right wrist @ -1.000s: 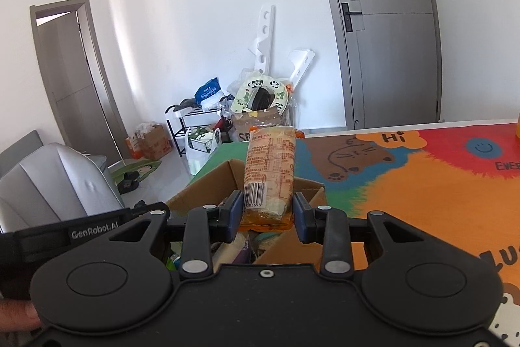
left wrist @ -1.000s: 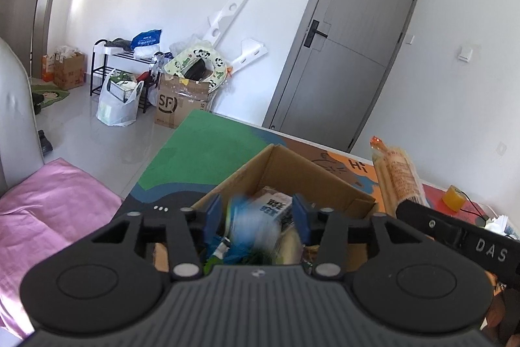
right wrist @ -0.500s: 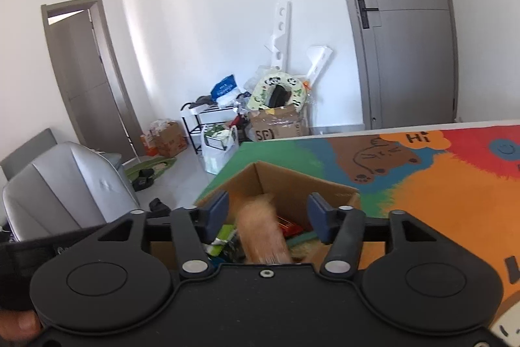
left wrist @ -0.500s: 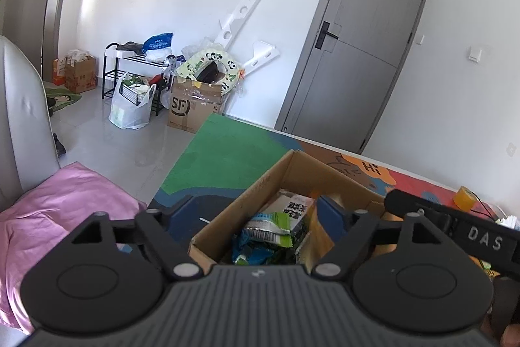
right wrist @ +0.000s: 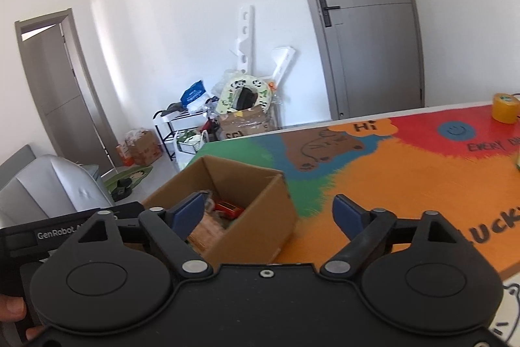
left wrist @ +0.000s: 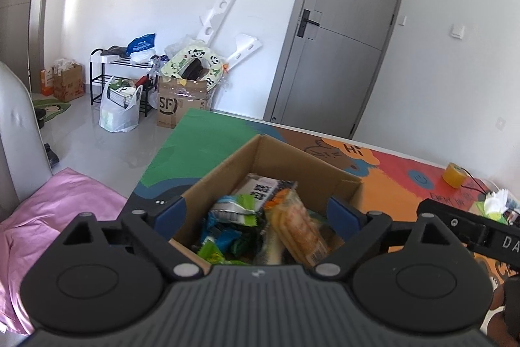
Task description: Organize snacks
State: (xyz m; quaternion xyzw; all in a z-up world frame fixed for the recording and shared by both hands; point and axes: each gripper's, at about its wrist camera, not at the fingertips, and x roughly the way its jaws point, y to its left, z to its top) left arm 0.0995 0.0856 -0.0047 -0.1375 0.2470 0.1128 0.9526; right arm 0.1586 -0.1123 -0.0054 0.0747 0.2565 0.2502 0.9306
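Snacks [left wrist: 260,226]: perhaps six packets in one cardboard box [left wrist: 292,158]; left gripper [left wrist: 256,213], right gripper [right wrist: 269,210] fingers spread, empty.

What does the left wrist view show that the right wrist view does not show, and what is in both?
Only the left wrist view shows the pink cloth and the orange biscuit pack lying on top among the snacks. Only the right wrist view shows the open side doorway and a red packet in the box. Both show the cardboard box, the colourful mat, the yellow cup and the grey door.
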